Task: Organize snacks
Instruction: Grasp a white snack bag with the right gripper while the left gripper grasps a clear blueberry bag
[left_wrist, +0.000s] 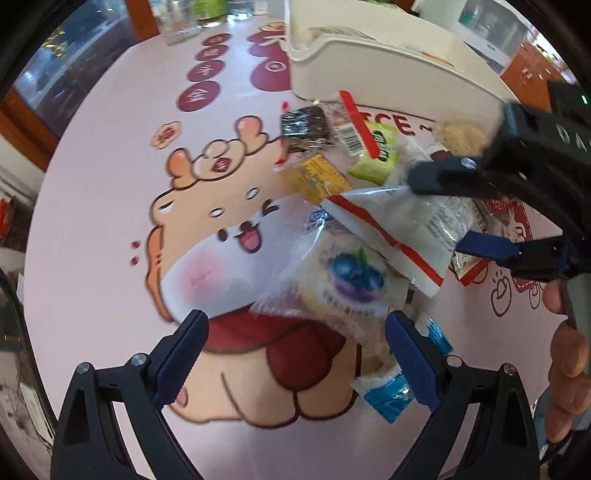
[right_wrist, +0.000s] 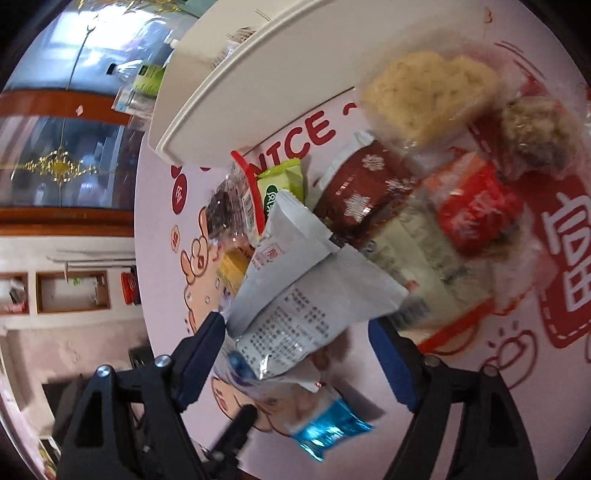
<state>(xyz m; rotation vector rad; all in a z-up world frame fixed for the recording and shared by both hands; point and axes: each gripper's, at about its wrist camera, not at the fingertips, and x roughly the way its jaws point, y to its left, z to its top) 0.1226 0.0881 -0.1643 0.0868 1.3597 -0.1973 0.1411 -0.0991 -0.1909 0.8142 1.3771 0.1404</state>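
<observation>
My left gripper (left_wrist: 295, 347) hangs over the pink cartoon-printed tablecloth (left_wrist: 110, 206), its blue-padded fingers (left_wrist: 181, 354) spread wide with nothing between them. Just ahead of them lies a clear plastic pastry packet with a blueberry picture (left_wrist: 347, 277), and beside my right-hand finger sits a small white snack with a shiny blue wrapper end (left_wrist: 388, 397).

Further on, the pile of snacks spreads across the cloth: a dark glossy wrapped bar (left_wrist: 304, 127), a yellow packet (left_wrist: 317, 177), and a pale green packet (left_wrist: 376, 155), all lying close under the white plastic storage box (left_wrist: 369, 62) that stands at the far edge.

To the right, my right gripper (left_wrist: 439, 218) reaches in from the side. Its fingers (right_wrist: 201, 354) stand fairly wide on either side of a white foil sachet with red stripes and small printed text (right_wrist: 295, 295); whether the pads actually press on it I cannot tell from either view.

Beyond that sachet, in the right wrist view, lie a dark red packet with white snowflakes (right_wrist: 365, 188), a bright red wrapped snack (right_wrist: 476, 206), and a clear bag holding a pale crumbly cake (right_wrist: 428, 92), all crowded together near the box.
</observation>
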